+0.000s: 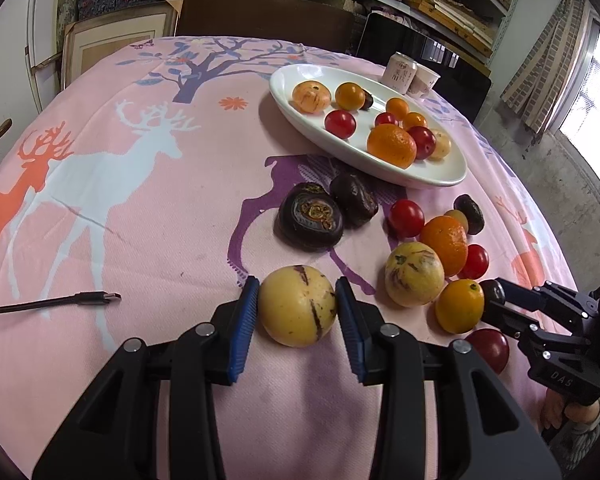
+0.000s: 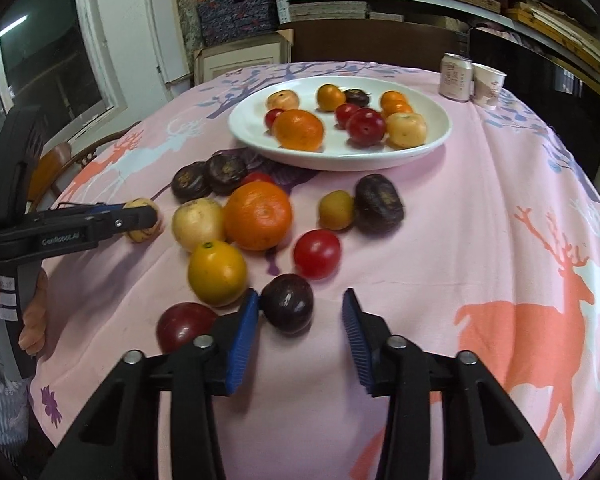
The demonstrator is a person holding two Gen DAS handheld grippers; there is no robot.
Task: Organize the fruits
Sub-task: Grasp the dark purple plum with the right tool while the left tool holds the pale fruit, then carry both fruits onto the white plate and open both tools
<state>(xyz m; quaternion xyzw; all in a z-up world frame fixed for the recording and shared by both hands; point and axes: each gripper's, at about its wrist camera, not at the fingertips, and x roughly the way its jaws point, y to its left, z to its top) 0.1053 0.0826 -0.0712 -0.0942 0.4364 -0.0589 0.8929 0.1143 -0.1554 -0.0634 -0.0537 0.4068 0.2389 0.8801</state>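
On the near side of the white plate (image 1: 432, 178), the pink deer-print table (image 1: 160, 220) is pretty cluttered with loose fruit. The left claw (image 1: 297, 282) is closed down to a narrow gap and has a yellow striped fruit (image 1: 296, 312) pinched, with both blue pads pressed on its sides. That fruit sits on the cloth, well short of the plate.

The right claw (image 2: 302, 294) is around a dark plum (image 2: 288, 304), but it's not really gripping it. One pad touches the plum, and the other stands clear with a visible gap. The plum is also on the cloth on the near side of the plate.

Lots of stuff crowds that plum. A yellow-orange citrus (image 2: 217, 272) is just beside it, right at the tip of the touching finger, and a red plum (image 2: 184, 326) sits just outside that finger. Between the plum and the plate are a red tomato (image 2: 317, 254) and a big orange (image 2: 258, 216). Two wrinkled dark fruits (image 1: 310, 218) lie right up against the plate's near rim, between it and the yellow striped fruit.

The plate itself already holds a mix of orange, red and yellow fruit. Beyond the plate stand a can (image 1: 399, 71) and a paper cup (image 1: 424, 80), side by side. A loose cable end (image 1: 60, 303) lies on the cloth, well away from the plate and the fruit.
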